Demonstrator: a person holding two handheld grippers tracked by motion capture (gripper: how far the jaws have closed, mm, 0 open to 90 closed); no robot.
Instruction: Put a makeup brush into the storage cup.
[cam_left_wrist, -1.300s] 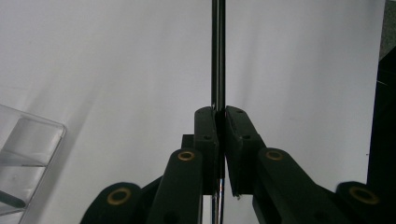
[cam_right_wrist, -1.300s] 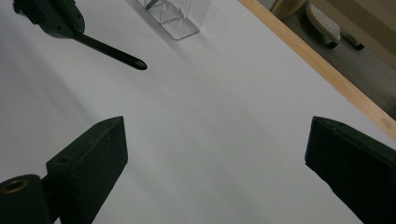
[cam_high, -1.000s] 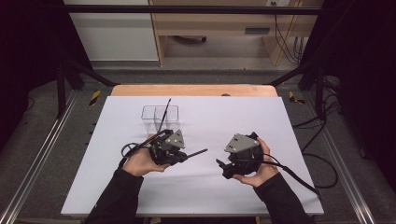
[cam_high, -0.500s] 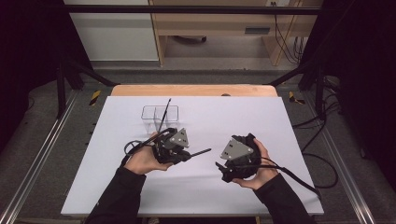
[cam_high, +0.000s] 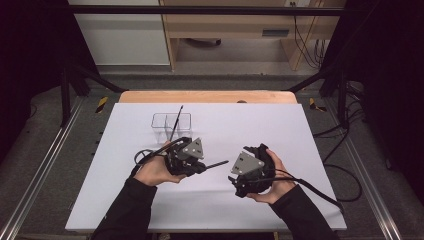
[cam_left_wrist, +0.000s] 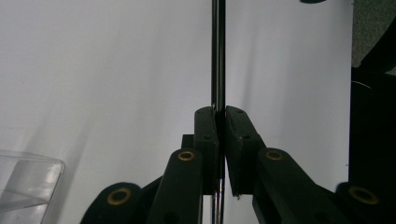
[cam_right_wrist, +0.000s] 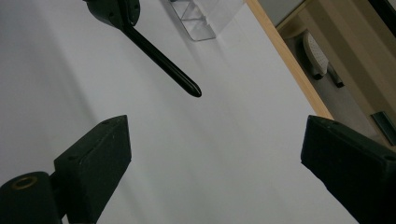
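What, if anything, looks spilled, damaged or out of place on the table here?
Nothing stands out. One black pen leans in the clear holder, the left gripper is shut on another pen, and the right gripper is open.

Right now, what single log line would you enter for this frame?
left tongs: shut on black pen | right tongs: open, holding nothing | clear box: on white table, second pen leaning in it
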